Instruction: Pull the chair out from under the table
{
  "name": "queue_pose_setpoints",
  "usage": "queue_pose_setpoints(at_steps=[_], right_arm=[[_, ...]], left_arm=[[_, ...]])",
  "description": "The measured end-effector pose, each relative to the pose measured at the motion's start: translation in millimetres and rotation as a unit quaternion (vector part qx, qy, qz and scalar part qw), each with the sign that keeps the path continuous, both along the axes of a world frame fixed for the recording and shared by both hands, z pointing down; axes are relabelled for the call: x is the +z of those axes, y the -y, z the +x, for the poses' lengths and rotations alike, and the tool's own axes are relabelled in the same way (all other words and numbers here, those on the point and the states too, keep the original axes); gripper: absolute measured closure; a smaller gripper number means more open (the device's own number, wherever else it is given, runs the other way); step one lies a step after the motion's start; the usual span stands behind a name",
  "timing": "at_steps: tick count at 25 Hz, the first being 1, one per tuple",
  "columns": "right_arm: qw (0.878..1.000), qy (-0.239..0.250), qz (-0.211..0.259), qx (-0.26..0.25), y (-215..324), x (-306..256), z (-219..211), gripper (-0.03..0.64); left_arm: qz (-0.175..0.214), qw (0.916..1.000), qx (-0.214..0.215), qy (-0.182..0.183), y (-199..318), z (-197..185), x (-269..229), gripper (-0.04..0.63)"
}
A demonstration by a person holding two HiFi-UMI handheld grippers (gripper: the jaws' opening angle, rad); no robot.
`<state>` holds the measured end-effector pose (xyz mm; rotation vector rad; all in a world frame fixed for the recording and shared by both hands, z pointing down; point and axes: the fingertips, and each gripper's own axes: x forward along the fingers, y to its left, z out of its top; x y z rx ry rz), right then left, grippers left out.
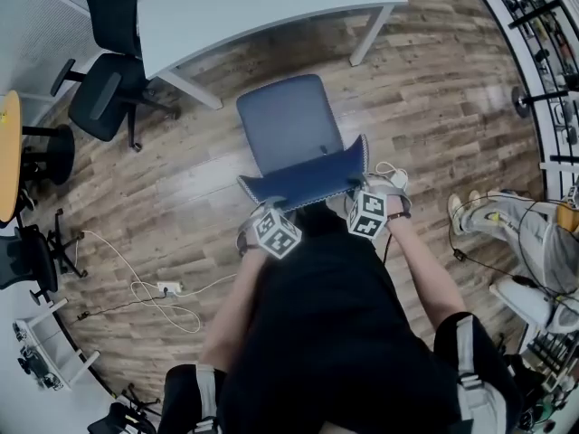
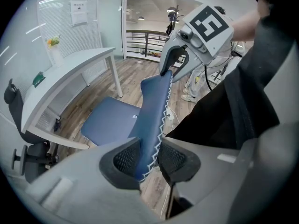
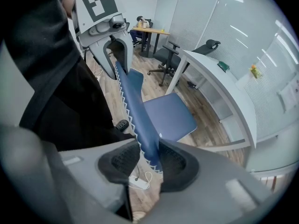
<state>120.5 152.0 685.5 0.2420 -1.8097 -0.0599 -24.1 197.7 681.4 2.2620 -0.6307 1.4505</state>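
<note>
Finds left gripper (image 2: 148, 158) clenched on top edge of chair back (image 1: 303, 181), at its left corner; right gripper (image 3: 149, 158) clenched likewise at right corner. Places chair (image 1: 288, 120) fully out from under white table (image 1: 262, 7), seat near its edge, on wood-plank floor (image 1: 425, 89). Notes white cable (image 1: 136, 292) on floor at left, black office chair (image 1: 104, 89) beside table.
</note>
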Motion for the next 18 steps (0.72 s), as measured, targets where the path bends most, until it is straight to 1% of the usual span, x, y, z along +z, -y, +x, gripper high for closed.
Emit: queue_pose_setpoints(at_steps=[5, 8, 11, 14, 18], right_arm=[[1.000, 0.012, -0.008, 0.017, -0.1, -3.3, -2.6, 0.483], [1.000, 0.011, -0.003, 0.025, 2.8, -2.6, -1.7, 0.480], [0.999, 0.012, 0.000, 0.030, 4.2, -2.0, -1.4, 0.479], [0.999, 0.009, 0.011, 0.035, 6.1, -3.2, -1.9, 0.477], [0.998, 0.008, 0.030, 0.050, 12.1, -4.8, -3.5, 0.472]], left_arm=[[0.003, 0.9999, -0.013, -0.005, 2.2, -1.2, -3.0, 0.472], [0.007, 0.9997, -0.020, -0.009, 4.8, -0.1, -3.7, 0.468], [0.006, 0.9991, -0.035, -0.024, 6.0, 0.8, -5.8, 0.457], [0.012, 0.9983, -0.045, -0.035, 6.9, 0.0, -8.8, 0.454], [0.030, 0.9976, -0.046, -0.042, 10.6, -2.1, -12.0, 0.448]])
